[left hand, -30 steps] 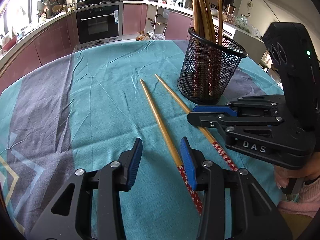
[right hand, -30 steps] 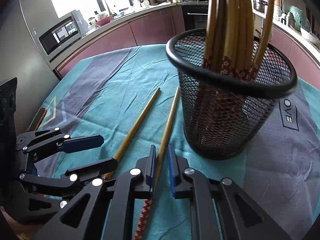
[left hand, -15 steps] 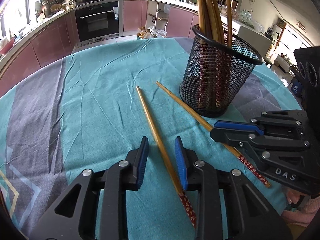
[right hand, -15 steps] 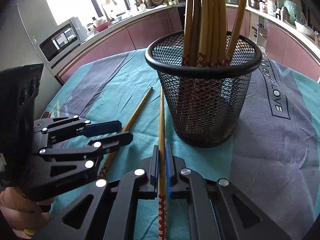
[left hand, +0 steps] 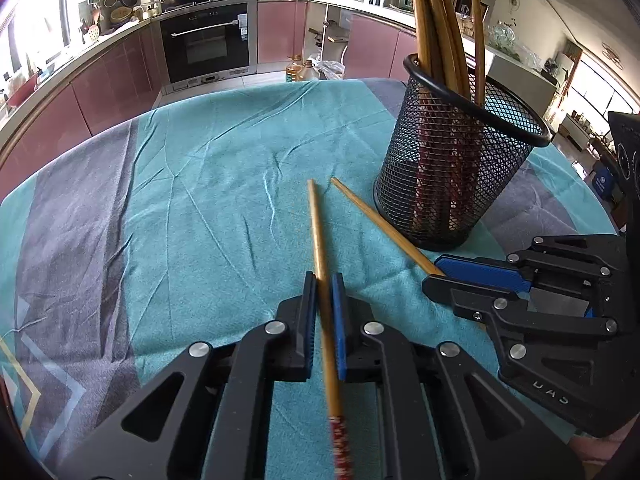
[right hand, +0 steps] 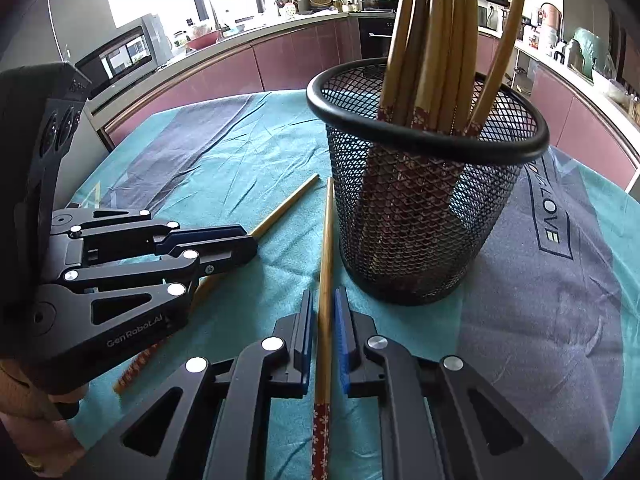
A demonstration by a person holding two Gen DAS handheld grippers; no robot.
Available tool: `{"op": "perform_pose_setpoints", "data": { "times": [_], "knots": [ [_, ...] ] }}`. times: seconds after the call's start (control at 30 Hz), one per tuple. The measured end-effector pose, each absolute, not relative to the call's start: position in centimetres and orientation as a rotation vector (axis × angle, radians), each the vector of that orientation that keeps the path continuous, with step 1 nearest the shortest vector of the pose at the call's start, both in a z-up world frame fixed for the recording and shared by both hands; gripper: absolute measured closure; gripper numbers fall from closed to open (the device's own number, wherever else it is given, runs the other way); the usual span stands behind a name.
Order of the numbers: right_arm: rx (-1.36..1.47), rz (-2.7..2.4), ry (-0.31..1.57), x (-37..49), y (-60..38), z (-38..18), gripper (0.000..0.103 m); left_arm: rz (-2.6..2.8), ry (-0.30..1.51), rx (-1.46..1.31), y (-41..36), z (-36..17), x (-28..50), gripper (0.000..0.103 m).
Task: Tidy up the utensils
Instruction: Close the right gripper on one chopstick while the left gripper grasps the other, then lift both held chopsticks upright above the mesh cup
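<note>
Left wrist view — both grippers' fingers [left hand: 311, 320] clamped on one chopstick [left hand: 320, 248] each, mesh holder [left hand: 452, 184] just beside, perhaps touching.

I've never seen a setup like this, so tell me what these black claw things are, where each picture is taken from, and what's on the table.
They are two hand-held grippers, one in each of a person's hands, each with a camera looking along its two fingers. One picture is from the left gripper, the other from the right gripper; each also shows the other gripper from the side. A round table with a teal and grey tablecloth holds a black mesh holder full of chopsticks. Each gripper is shut on one loose chopstick: the left chopstick and the right chopstick, which lies beside the holder.
</note>
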State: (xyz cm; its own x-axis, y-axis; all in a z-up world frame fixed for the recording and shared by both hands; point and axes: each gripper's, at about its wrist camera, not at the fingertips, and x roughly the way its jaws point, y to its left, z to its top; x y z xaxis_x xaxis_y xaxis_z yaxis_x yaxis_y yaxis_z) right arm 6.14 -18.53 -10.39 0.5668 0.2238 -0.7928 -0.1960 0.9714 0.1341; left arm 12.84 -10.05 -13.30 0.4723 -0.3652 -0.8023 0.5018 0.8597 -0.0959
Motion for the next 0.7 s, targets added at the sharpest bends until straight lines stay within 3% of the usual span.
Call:
{"op": "perform_pose_setpoints", "data": {
  "times": [0.7],
  "knots": [
    [0.144,0.367,0.821,2.2,-20.5,-6.0,0.097,-0.672,0.889,-0.006,-7.1,-9.2,9.3,0.095]
  ]
}}
